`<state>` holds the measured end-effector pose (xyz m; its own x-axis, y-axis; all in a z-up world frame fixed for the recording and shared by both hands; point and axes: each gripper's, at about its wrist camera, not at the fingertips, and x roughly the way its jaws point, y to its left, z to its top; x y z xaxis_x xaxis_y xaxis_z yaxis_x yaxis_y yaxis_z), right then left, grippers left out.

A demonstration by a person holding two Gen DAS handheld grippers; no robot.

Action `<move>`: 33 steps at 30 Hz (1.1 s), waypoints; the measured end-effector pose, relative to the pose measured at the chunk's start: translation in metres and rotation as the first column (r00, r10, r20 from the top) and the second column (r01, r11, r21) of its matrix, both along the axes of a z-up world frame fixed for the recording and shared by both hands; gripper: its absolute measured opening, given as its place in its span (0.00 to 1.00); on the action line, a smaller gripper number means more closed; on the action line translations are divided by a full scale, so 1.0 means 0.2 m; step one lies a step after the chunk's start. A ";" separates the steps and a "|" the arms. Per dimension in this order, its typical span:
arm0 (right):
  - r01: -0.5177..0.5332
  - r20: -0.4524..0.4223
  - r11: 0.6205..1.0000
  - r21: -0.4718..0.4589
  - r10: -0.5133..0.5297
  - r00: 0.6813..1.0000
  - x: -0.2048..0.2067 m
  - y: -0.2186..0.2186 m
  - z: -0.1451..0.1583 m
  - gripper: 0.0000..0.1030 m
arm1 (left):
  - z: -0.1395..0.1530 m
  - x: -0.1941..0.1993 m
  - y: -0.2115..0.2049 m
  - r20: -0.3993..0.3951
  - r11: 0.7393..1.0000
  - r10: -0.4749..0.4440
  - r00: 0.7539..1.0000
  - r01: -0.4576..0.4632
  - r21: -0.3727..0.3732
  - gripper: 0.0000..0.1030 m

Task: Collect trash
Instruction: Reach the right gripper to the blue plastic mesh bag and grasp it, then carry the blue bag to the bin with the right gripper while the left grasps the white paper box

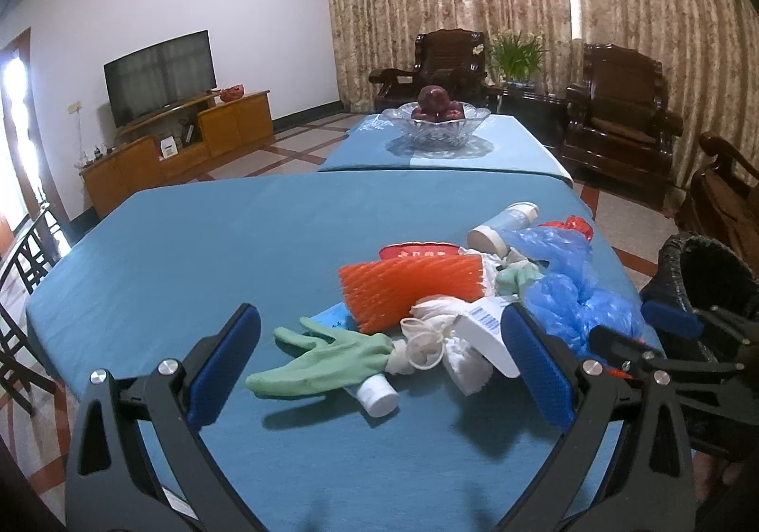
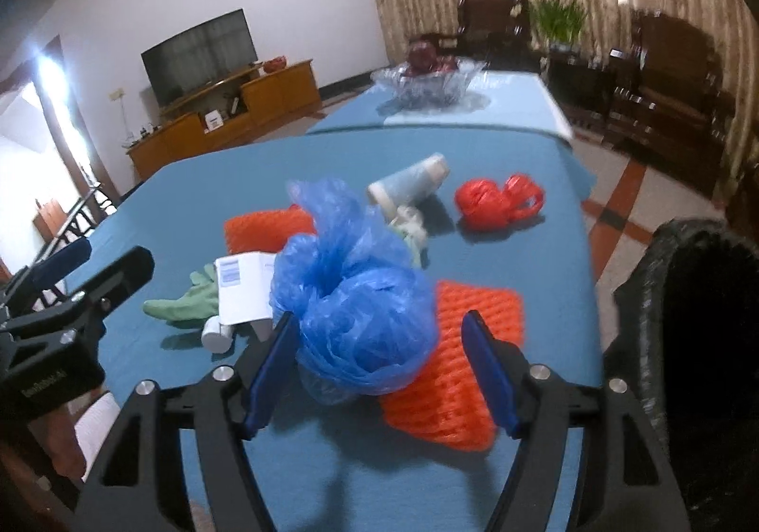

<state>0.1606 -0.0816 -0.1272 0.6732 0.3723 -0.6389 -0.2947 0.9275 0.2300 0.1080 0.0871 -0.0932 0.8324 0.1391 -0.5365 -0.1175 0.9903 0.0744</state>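
Observation:
Trash lies in a heap on the blue tablecloth [image 1: 189, 247]. In the left wrist view my left gripper [image 1: 379, 363] is open above a green glove [image 1: 322, 361], a small white tube [image 1: 377, 397] and crumpled white tissue [image 1: 446, 342]. Behind them lie an orange foam net [image 1: 408, 290] and a white barcoded box [image 1: 488, 328]. In the right wrist view my right gripper [image 2: 379, 375] is open with the blue plastic bag [image 2: 356, 309] between its fingers; the right pad stands apart from it. A second orange foam net [image 2: 465, 371] lies under the bag.
A black-lined bin [image 2: 688, 318] stands off the table's right edge. A red plastic bag [image 2: 498, 200] and a white-capped bottle [image 2: 412, 186] lie further back. A glass fruit bowl [image 1: 436, 124] sits on the far table. Dark wooden armchairs [image 1: 616, 119] stand beyond.

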 end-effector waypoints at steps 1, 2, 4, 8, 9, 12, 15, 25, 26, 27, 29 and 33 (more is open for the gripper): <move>-0.010 -0.006 1.000 0.003 0.010 1.000 0.00 0.01 -0.01 0.60 | 0.00 0.01 0.00 -0.001 1.000 -0.001 1.000 0.001 0.000 0.95; -0.025 -0.016 1.000 0.003 0.025 1.000 0.00 0.01 -0.02 0.54 | -0.01 0.01 0.00 -0.002 1.000 -0.003 1.000 0.003 -0.001 0.95; -0.039 -0.020 0.999 0.003 0.039 0.999 0.00 0.02 -0.03 0.50 | -0.02 0.02 0.01 -0.005 1.000 -0.008 1.000 0.008 -0.001 0.95; -0.048 0.008 0.999 0.004 0.048 0.999 -0.03 0.02 0.00 0.39 | -0.05 0.02 0.03 -0.013 1.000 -0.020 1.000 0.020 -0.014 0.95; -0.045 0.015 0.999 0.011 0.045 0.999 -0.04 0.01 0.01 0.37 | -0.05 0.02 0.03 -0.015 1.000 -0.024 1.000 0.024 -0.018 0.95; -0.031 0.045 0.999 0.034 0.029 0.999 -0.05 -0.03 0.07 0.10 | -0.06 0.04 0.02 -0.021 0.999 -0.042 0.999 0.042 -0.035 0.95; -0.010 0.055 0.998 0.054 0.007 0.998 -0.05 -0.08 0.10 0.10 | -0.07 0.05 -0.01 -0.028 0.996 -0.067 0.997 0.065 -0.057 0.95; 0.031 0.065 0.998 0.061 -0.035 0.997 -0.06 -0.18 0.13 0.10 | -0.17 0.14 -0.10 -0.118 0.981 -0.172 0.978 0.160 -0.106 0.65; 0.035 0.065 0.998 0.055 -0.039 0.997 -0.06 -0.18 0.12 0.10 | -0.18 0.15 -0.11 -0.125 0.980 -0.181 0.975 0.167 -0.111 0.63; 0.036 0.064 0.998 0.053 -0.040 0.997 -0.06 -0.19 0.12 0.10 | -0.19 0.15 -0.12 -0.135 0.976 -0.196 0.971 0.180 -0.120 0.58; 0.036 0.063 0.998 0.045 -0.039 0.997 -0.05 -0.20 0.12 0.10 | -0.20 0.16 -0.13 -0.145 0.971 -0.215 0.966 0.195 -0.136 0.46; 0.038 0.061 0.998 0.042 -0.041 0.997 -0.05 -0.20 0.11 0.10 | -0.21 0.16 -0.14 -0.143 0.966 -0.221 0.965 0.197 -0.166 0.31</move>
